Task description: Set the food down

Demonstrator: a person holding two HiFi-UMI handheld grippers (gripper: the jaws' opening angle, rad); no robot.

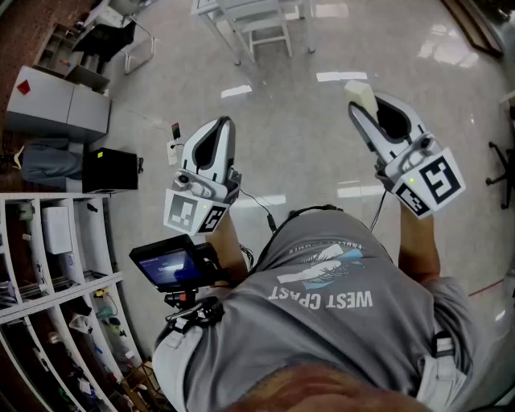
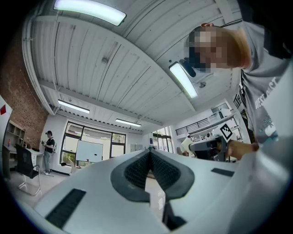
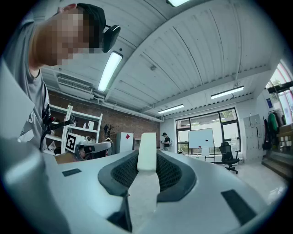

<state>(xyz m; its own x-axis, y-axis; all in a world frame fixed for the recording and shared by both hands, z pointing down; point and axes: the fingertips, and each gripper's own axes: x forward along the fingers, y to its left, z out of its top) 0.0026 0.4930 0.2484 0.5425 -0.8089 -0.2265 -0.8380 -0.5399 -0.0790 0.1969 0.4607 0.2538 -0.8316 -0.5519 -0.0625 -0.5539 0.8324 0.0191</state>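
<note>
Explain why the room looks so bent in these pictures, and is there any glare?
Left gripper view and right gripper view: a wide lens bows the ceiling and darkens the corners; in the left one the ceiling lamp burns out white. Head view: lamp reflections shine on the glossy floor.

One left gripper (image 1: 223, 122), one right gripper (image 1: 366, 105), one food block (image 1: 360, 90) (pale).

Under me, the glossy pale floor (image 1: 306, 121) bears a white frame table (image 1: 261, 20) at twelve o'clock, a grey cabinet (image 1: 56, 105) at ten, and white shelving (image 1: 90, 241) at eight.
</note>
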